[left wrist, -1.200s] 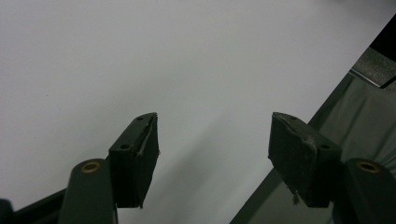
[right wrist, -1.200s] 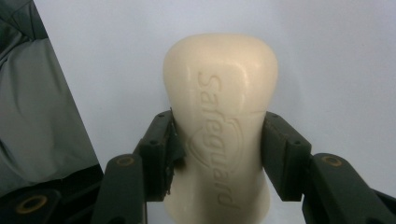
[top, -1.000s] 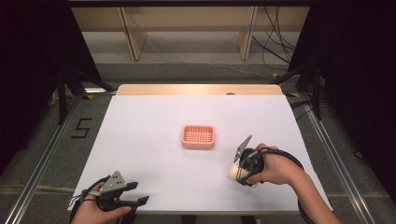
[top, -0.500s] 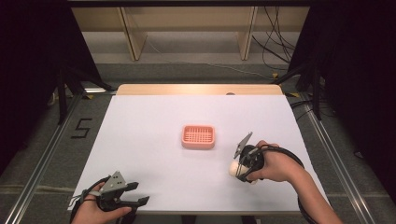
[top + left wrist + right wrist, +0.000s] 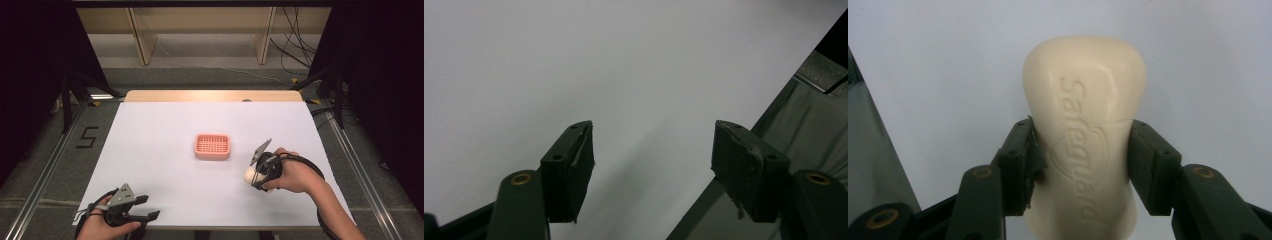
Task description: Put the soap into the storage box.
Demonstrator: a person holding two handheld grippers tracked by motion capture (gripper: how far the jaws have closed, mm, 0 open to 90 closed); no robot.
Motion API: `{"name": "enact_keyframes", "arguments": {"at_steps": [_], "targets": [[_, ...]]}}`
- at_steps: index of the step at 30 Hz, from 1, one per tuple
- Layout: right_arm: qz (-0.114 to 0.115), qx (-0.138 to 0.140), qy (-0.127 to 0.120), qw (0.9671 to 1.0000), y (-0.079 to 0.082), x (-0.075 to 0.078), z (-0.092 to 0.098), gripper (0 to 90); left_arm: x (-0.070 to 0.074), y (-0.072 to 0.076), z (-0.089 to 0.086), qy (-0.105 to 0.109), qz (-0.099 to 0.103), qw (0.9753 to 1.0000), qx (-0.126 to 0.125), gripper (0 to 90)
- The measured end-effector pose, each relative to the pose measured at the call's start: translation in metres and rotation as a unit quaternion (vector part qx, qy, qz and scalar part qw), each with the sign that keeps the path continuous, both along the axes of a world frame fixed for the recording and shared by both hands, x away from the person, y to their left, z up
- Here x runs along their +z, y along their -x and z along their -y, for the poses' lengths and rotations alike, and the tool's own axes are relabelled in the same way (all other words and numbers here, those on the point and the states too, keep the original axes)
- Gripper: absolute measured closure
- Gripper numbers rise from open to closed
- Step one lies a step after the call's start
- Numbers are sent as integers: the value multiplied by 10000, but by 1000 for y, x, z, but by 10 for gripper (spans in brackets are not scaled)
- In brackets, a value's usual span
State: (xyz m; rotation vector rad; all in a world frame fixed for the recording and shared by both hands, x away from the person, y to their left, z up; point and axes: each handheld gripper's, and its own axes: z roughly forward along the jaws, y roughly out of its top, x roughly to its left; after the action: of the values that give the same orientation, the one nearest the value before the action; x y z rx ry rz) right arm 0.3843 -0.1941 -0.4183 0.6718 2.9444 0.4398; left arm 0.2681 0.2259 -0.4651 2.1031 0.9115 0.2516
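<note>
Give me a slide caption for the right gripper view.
Right gripper clamps a cream Safeguard soap bar above the white table.

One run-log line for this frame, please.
right tool: shut on cream embossed soap bar | left tool: open, idle at near table edge | pink slatted plastic soap dish: empty, mid-table

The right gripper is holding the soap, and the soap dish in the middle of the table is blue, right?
Almost. The right gripper does hold the soap, its jaws shut on both sides, as the right gripper view shows. But the soap dish in the middle of the table is pink, not blue, as the high view shows.
</note>
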Motion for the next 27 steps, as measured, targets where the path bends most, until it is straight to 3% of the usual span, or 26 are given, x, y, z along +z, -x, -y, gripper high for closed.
{"name": "enact_keyframes", "arguments": {"at_steps": [15,27], "targets": [[254,-279,-134,9992,-1,3,3,504,1,0,0,29,46,10000,-33,330],[355,-247,-214,9988,-5,2,2,504,1,0,-1,-2,-13,10000,-24,330]]}}
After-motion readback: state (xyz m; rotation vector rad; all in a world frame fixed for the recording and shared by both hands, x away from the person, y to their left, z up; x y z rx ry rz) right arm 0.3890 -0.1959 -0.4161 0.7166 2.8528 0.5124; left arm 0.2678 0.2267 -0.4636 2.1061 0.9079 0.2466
